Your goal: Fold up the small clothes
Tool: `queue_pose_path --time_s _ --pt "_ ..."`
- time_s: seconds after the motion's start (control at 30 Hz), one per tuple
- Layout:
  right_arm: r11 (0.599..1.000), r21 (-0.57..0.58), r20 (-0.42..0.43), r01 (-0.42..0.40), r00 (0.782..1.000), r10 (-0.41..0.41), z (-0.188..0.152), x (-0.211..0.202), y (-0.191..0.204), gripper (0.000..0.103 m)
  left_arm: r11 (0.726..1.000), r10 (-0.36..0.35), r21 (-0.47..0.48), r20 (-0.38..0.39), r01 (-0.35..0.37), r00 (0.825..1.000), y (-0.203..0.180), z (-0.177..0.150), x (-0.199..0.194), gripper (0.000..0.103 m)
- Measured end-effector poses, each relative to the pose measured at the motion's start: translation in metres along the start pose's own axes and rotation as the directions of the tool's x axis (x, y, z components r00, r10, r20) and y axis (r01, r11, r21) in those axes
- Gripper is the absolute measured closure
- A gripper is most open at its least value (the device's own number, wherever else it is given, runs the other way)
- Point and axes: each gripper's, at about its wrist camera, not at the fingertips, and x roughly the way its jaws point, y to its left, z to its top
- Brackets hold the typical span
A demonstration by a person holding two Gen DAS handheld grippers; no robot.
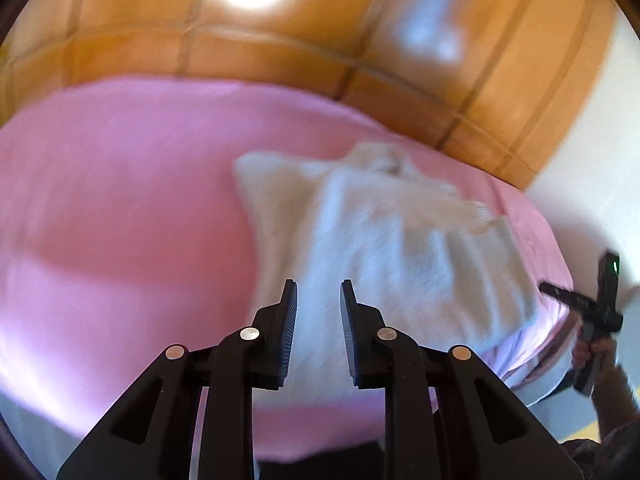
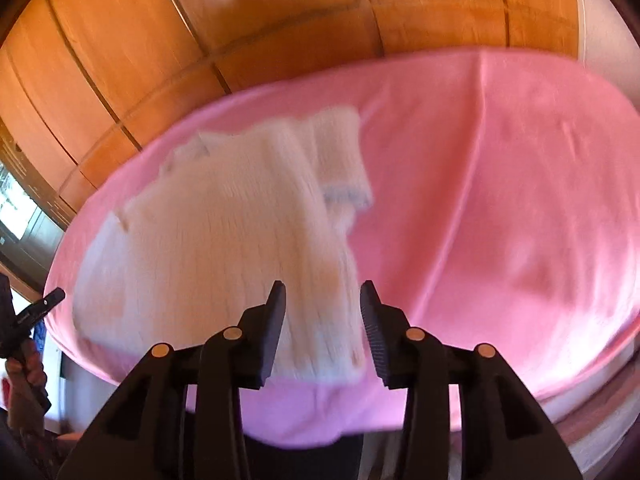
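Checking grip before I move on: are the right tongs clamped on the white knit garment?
No. In the right wrist view the right tongs stand open and empty above the white knit garment, which lies on the pink sheet.

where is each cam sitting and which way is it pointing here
Left wrist view: sits on the left gripper, looking forward and down along its open fingers at the white knit garment on the pink sheet; the right gripper and its hand show at the right edge.
Right wrist view: sits on the right gripper, facing the same garment from its other side; the left gripper shows at the left edge.
Shared: garment, pink sheet, wooden panelled wall, and each other's gripper.
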Motion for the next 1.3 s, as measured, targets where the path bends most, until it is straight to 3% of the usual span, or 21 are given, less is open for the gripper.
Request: queue_pose_path --time_s 0.13,0.17,0.2,0.27,0.3,0.33,0.37,0.4,0.43,0.47,0.5,0.7,0.8,0.87,0.93,1.03,1.1,1.17,1.23,1.3 --pt "0.994 -0.103 0.018 -0.034 0.999 0.036 0.023 0.024 0.035 0.064 0.989 -0.059 0.131 -0.059 0.066 0.997 -0.042 0.015 0.05 0.083" --pt "0.991 -0.128 0.016 -0.037 0.999 0.039 0.027 0.031 0.041 0.06 0.986 -0.063 0.15 -0.075 0.074 0.995 -0.05 0.015 0.061 0.07" --pt "0.987 -0.158 0.014 -0.037 0.999 0.04 0.031 0.042 0.053 0.048 0.984 -0.069 0.158 -0.088 0.083 0.994 -0.057 0.016 0.072 0.049" --pt "0.982 -0.183 0.014 -0.041 0.999 0.045 0.036 0.058 0.064 0.044 0.984 -0.083 0.151 -0.086 0.096 0.993 -0.065 0.019 0.089 0.037" --pt "0.98 -0.194 0.006 -0.044 0.999 0.047 0.04 0.07 0.07 0.045 0.984 -0.079 0.152 -0.089 0.092 0.993 -0.069 0.021 0.099 0.037" --pt "0.978 -0.204 -0.005 -0.042 0.999 0.042 0.042 0.081 0.075 0.045 0.984 -0.074 0.154 -0.1 0.089 0.992 -0.071 0.022 0.107 0.038" --pt "0.976 -0.216 -0.021 -0.03 0.999 0.026 0.043 0.092 0.08 0.046 0.984 -0.072 0.156 -0.112 0.089 0.991 -0.073 0.023 0.116 0.052" --pt "0.971 -0.239 -0.05 -0.009 0.999 -0.003 0.043 0.106 0.084 0.051 0.983 -0.063 0.166 -0.128 0.084 0.99 -0.075 0.022 0.124 0.074" --pt "0.964 -0.265 -0.066 0.008 0.997 -0.026 0.039 0.113 0.085 0.06 0.981 -0.044 0.181 -0.136 0.069 0.99 -0.07 0.021 0.125 0.086" --pt "0.956 -0.293 -0.065 0.026 0.997 -0.047 0.036 0.116 0.086 0.08 0.979 -0.017 0.201 -0.124 0.042 0.992 -0.072 0.019 0.127 0.098" --pt "0.95 -0.309 -0.049 0.038 0.997 -0.056 0.035 0.114 0.088 0.098 0.979 -0.024 0.198 -0.109 0.045 0.994 -0.073 0.018 0.124 0.098" --pt "0.964 -0.261 0.067 0.053 0.997 -0.037 0.049 0.09 0.085 0.099 0.992 -0.091 0.095 0.033 0.088 0.995 -0.06 0.04 0.089 0.099" --pt "0.975 -0.214 0.082 0.062 0.996 -0.045 0.063 0.1 0.081 0.099 0.995 -0.051 0.088 0.068 0.045 0.996 -0.063 0.054 0.097 0.099" --pt "0.978 -0.19 0.042 0.082 0.996 -0.075 0.065 0.122 0.074 0.098 0.996 -0.02 0.089 0.033 0.017 0.999 -0.063 0.058 0.118 0.099" --pt "0.979 -0.185 0.013 0.086 0.996 -0.085 0.062 0.134 0.071 0.097 0.995 0.061 0.087 -0.074 -0.054 0.995 -0.059 0.053 0.153 0.098" --pt "0.978 -0.196 0.031 0.073 0.997 -0.068 0.062 0.126 0.072 0.087 0.996 0.056 0.069 -0.066 -0.052 0.996 -0.056 0.051 0.152 0.093" --pt "0.981 -0.189 0.037 0.05 0.998 -0.044 0.062 0.118 0.069 0.051 0.998 0.044 0.052 -0.053 -0.041 0.998 -0.053 0.052 0.141 0.077" --pt "0.979 -0.197 0.051 0.057 0.998 -0.047 0.06 0.108 0.067 0.049 0.997 0.061 0.055 -0.035 -0.059 0.998 -0.05 0.053 0.133 0.071" --pt "0.976 -0.208 0.065 0.071 0.996 -0.058 0.059 0.099 0.065 0.049 0.992 0.098 0.081 -0.002 -0.097 0.995 -0.049 0.052 0.121 0.058" --pt "0.973 -0.206 0.087 0.1 0.993 -0.083 0.058 0.092 0.059 0.044 0.982 0.152 0.104 0.048 -0.157 0.987 -0.047 0.049 0.106 0.038"
